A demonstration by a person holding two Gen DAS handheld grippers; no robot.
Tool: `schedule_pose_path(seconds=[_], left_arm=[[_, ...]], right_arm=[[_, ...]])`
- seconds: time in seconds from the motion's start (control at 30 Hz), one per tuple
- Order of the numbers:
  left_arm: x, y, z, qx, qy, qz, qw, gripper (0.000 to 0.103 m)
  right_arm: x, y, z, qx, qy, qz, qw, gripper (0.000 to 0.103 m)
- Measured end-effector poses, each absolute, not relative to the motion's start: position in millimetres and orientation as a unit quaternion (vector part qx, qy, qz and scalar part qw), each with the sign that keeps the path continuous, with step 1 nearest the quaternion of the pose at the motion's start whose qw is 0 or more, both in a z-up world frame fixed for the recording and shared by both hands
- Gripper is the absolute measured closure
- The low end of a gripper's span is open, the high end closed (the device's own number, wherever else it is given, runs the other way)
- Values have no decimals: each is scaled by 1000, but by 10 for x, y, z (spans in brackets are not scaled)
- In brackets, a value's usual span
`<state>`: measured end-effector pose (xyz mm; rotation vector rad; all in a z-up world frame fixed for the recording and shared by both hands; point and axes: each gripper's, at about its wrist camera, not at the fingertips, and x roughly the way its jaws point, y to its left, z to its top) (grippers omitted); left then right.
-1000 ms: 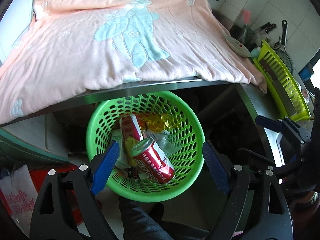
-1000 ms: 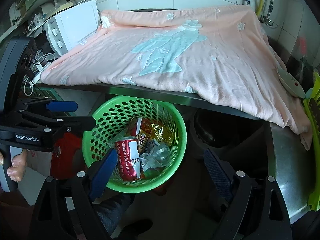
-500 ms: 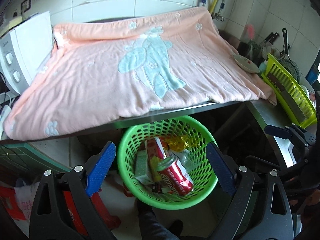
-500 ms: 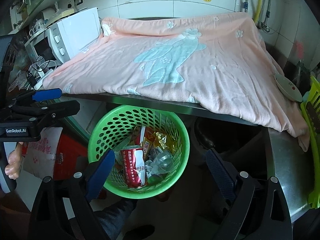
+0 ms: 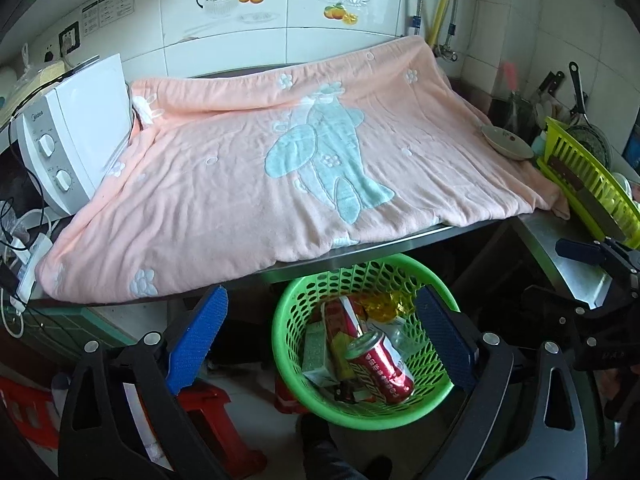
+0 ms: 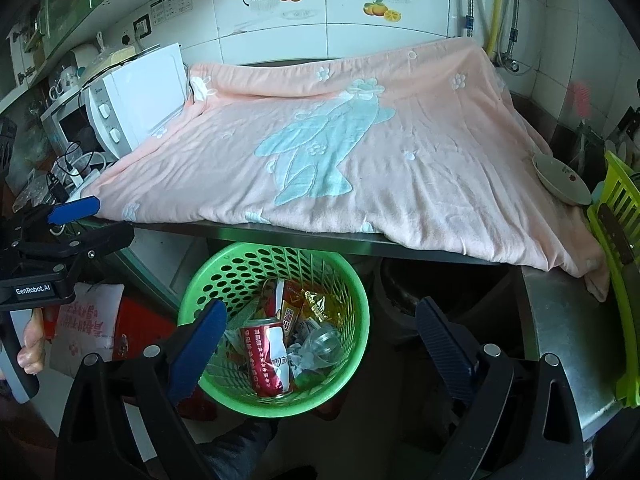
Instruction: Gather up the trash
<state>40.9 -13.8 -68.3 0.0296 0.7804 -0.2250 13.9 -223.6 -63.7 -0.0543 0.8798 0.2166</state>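
A green perforated basket (image 5: 282, 332) (image 6: 360, 312) stands on the floor below the counter edge. In it lie a red drink can (image 5: 380, 366) (image 6: 268, 360), a yellow wrapper (image 5: 384, 304) (image 6: 316, 304), a clear plastic cup (image 6: 320, 340) and other packets. My left gripper (image 5: 320, 308) hangs above the basket, its jaws opening with nothing between them. My right gripper (image 6: 320, 312) hovers over the basket's right side, its jaws also opening and empty. Neither gripper touches the basket or the trash.
A pink blanket (image 5: 240, 184) (image 6: 360, 152) covers the steel counter (image 5: 560, 236). A white microwave (image 5: 68, 148) stands at the left, a bowl (image 5: 506, 142) and a yellow-green dish rack (image 5: 588, 184) at the right. A red stool (image 5: 208, 412) is beside the basket.
Both grippers have risen away from the basket, which now looks smaller and lower. Both pairs of jaws stand wider. The left view has tilted up and now shows the microwave.
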Motion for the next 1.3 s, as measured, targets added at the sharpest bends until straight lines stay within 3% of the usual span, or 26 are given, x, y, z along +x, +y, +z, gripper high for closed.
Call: schedule_pose_path(seconds=[1.3], left_arm=[[231,108,-419,28,322,-62,944,5]], right_arm=[[136,-2185,-324,-30,386,93,917,9]])
